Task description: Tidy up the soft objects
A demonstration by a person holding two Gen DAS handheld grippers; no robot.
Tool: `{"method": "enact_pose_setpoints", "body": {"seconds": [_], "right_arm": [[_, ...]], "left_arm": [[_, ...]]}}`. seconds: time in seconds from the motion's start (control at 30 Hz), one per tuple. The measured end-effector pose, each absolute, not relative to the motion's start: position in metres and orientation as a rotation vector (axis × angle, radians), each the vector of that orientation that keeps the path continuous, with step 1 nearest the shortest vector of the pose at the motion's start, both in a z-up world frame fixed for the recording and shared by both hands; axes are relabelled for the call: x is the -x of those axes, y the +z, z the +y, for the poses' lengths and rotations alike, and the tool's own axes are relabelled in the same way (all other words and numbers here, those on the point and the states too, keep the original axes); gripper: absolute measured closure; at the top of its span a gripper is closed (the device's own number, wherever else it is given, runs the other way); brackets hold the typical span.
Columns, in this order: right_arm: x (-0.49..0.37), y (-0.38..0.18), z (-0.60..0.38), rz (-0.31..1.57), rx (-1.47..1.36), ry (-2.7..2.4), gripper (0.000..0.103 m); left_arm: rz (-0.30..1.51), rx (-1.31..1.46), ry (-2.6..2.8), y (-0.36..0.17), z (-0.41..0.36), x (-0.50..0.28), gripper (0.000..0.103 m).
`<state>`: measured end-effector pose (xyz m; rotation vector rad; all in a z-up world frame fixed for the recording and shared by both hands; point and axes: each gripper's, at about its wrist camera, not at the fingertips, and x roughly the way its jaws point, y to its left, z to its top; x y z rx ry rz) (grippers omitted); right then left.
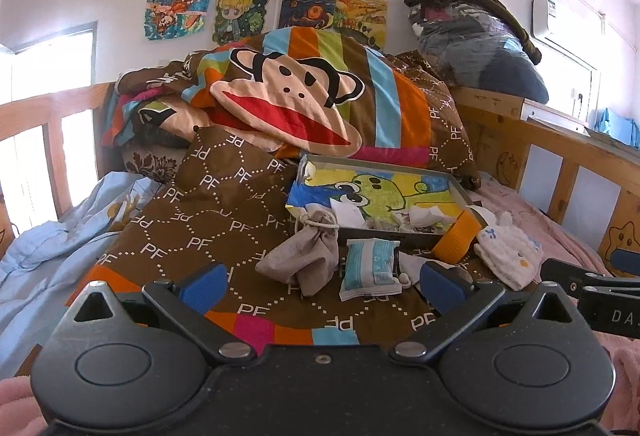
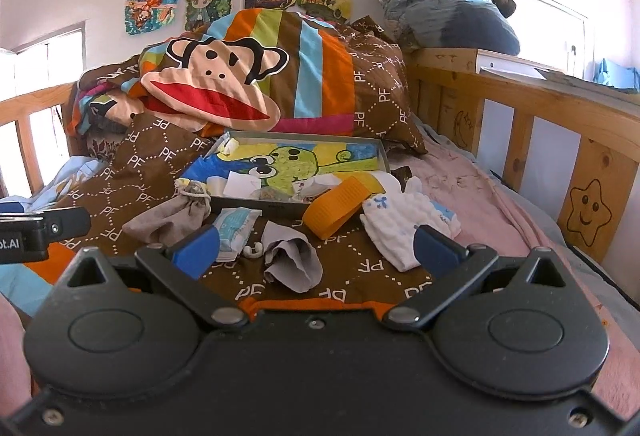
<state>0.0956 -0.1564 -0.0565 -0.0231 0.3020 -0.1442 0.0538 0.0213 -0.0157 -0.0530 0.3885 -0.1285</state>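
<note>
On the brown PF-print quilt [image 1: 208, 220] lie a grey drawstring pouch [image 1: 304, 260], a blue-and-white tissue packet [image 1: 370, 270], a crumpled grey cloth [image 2: 292, 260], an orange band [image 2: 340, 206] and a white baby cloth [image 2: 404, 228]. Behind them sits a shallow metal tray [image 2: 256, 206] lined with a green cartoon drawing and holding scraps of paper and cloth. My left gripper [image 1: 322, 284] hovers open just short of the pouch and the packet. My right gripper [image 2: 316, 248] is open too, with the grey cloth between its fingers' lines and untouched.
A heaped monkey-print duvet [image 1: 296, 92] fills the bed's head end. Wooden bed rails [image 2: 520, 108] run along the right side and a rail [image 1: 52, 116] on the left. A light blue sheet [image 1: 60, 248] lies left, a pink sheet [image 2: 472, 196] right.
</note>
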Motion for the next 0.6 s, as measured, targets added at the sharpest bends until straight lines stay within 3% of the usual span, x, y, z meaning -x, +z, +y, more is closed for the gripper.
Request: {"method": "enact_pose_setpoints", "body": {"seconds": [0.6], "right_arm": [[-0.0965,-0.0587,-0.1563,0.313,0.024,-0.151,0.000]], "left_arm": [[0.390,0.052,-0.128,-0.0153,0.0213,-0.0538,0.001]]}}
